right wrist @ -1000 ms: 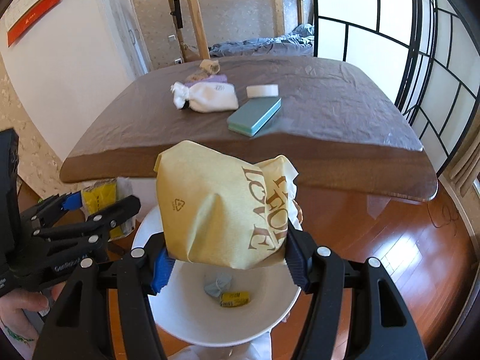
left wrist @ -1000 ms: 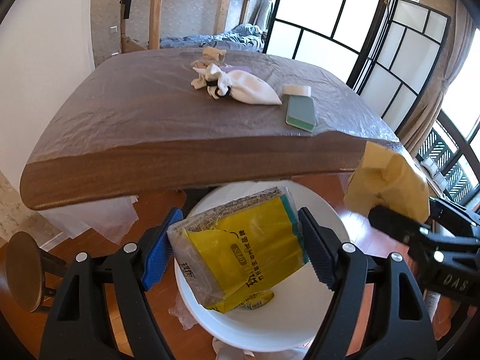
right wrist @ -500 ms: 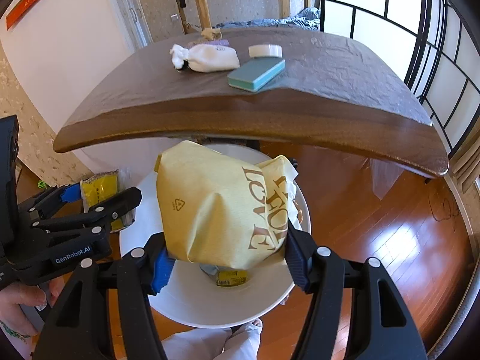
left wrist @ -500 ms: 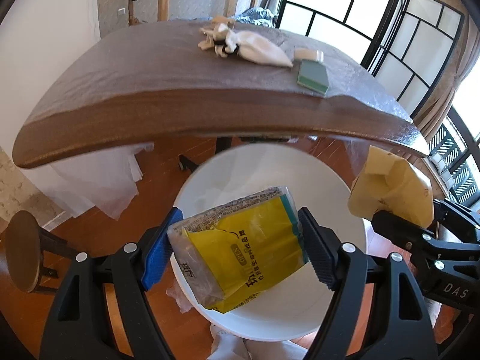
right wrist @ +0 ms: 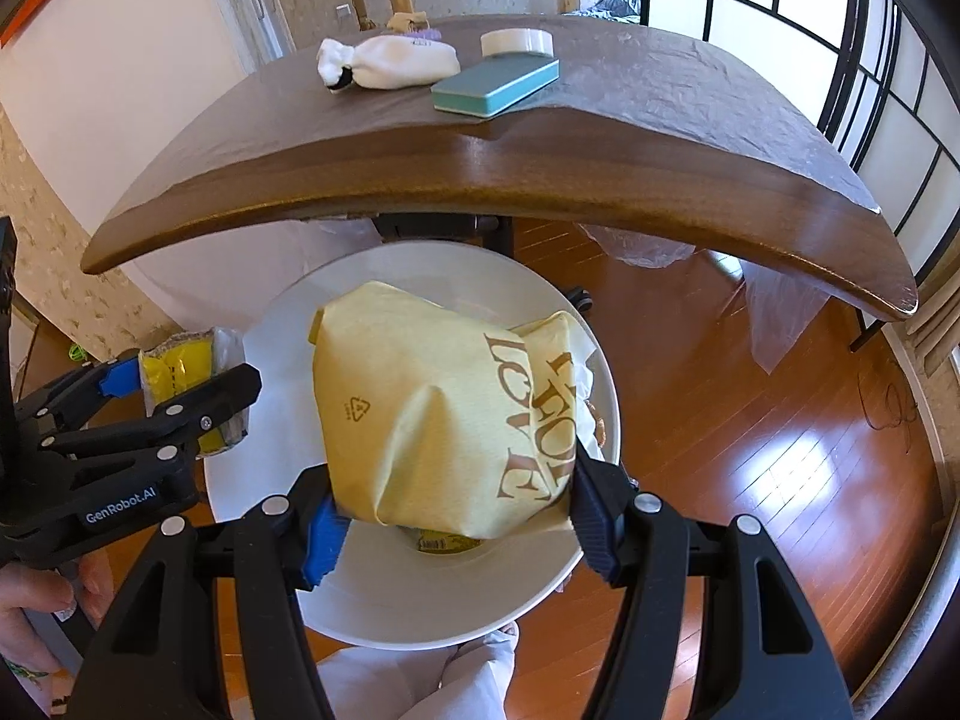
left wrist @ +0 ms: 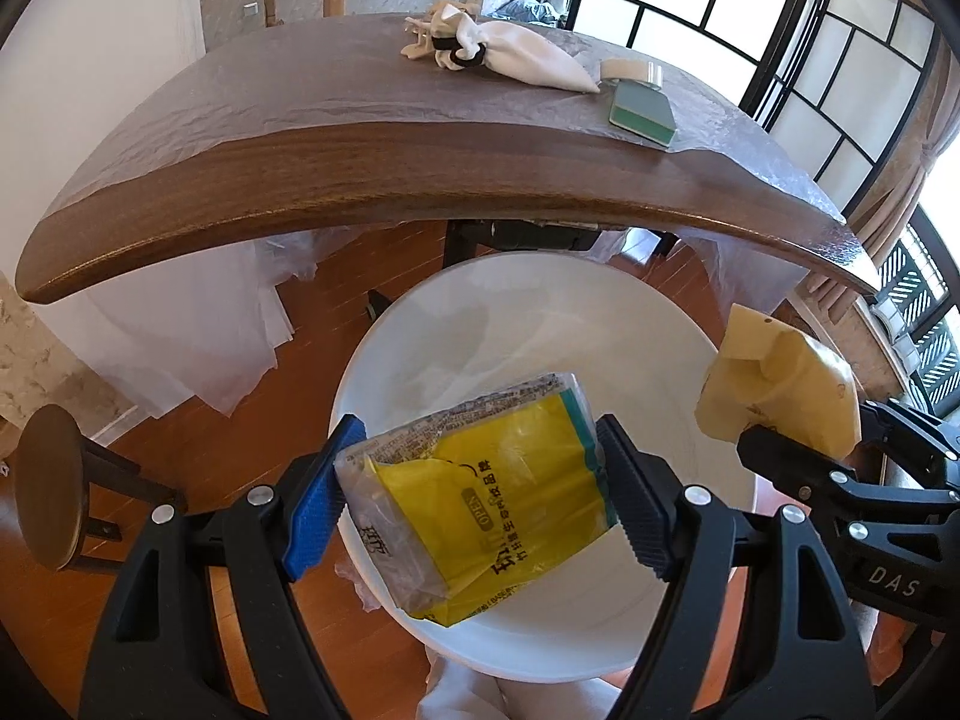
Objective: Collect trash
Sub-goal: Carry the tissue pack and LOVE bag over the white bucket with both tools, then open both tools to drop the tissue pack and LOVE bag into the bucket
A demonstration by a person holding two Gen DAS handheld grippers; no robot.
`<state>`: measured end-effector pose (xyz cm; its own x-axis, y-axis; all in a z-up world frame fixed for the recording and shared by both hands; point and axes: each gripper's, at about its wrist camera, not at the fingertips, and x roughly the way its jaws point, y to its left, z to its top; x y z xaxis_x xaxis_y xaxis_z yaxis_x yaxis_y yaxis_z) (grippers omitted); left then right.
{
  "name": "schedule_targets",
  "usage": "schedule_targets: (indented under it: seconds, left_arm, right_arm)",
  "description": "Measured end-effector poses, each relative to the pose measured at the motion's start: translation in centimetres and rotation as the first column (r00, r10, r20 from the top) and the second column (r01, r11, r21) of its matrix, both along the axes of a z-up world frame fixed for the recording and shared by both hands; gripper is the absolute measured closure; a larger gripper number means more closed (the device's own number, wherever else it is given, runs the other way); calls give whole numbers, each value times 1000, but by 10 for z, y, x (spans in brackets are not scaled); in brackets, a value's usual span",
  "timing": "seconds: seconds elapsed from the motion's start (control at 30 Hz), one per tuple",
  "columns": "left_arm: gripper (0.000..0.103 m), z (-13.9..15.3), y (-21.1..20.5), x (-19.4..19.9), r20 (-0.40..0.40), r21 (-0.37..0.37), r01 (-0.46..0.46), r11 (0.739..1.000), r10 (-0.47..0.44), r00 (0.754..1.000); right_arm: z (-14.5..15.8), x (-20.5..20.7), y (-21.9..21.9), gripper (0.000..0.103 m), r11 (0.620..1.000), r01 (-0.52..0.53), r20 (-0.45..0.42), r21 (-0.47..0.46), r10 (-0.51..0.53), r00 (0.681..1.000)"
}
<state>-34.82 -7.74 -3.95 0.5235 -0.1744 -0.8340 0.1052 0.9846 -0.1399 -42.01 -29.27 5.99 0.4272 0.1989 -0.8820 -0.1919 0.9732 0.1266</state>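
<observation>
The left gripper (left wrist: 474, 501) is clamped on a yellow wrapper (left wrist: 480, 504), held directly above the white bin (left wrist: 540, 312). The right gripper (right wrist: 450, 525) is clamped on a tan paper bag (right wrist: 444, 420), also above the bin, toward its right half.

Risks from this position:
- Both pieces are light and flat. On release either may drift and land on the bin's rim or on the wooden floor (right wrist: 750, 450) beside the bin, more likely for the paper bag, whose bulk reaches close to the rim.
- The wrapper is gripped across its width with its lower corner hanging free; film of this kind may cling to a pad when the jaws part and fail to drop.
- The two grippers sit near each other over the bin. Simultaneous opening or tilting could bring them into contact.

View differences:
- The left wrist view shows the bin's interior wall beyond the wrapper and the right gripper's bag from the side, at the bin's right edge. It does not show the bin floor.
- The right wrist view shows a small yellow item (right wrist: 441, 540) on the bin floor beneath the bag, probably earlier trash, though it is mostly hidden. It also shows the person's left hand (right wrist: 36, 618).
- Beyond the bin, the table (right wrist: 540, 180) carries a white pouch (right wrist: 390, 66), a teal box (right wrist: 495, 87) and a tape roll (right wrist: 516, 42).
</observation>
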Motion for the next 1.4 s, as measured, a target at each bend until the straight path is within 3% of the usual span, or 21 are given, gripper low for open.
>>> schedule_targets:
  seconds: [1.4]
  left_arm:
    - [24, -19, -6, 14, -37, 30, 17, 999, -16, 999]
  right_arm:
    - [-16, 16, 4, 42, 1000, -1, -39, -13, 0, 999]
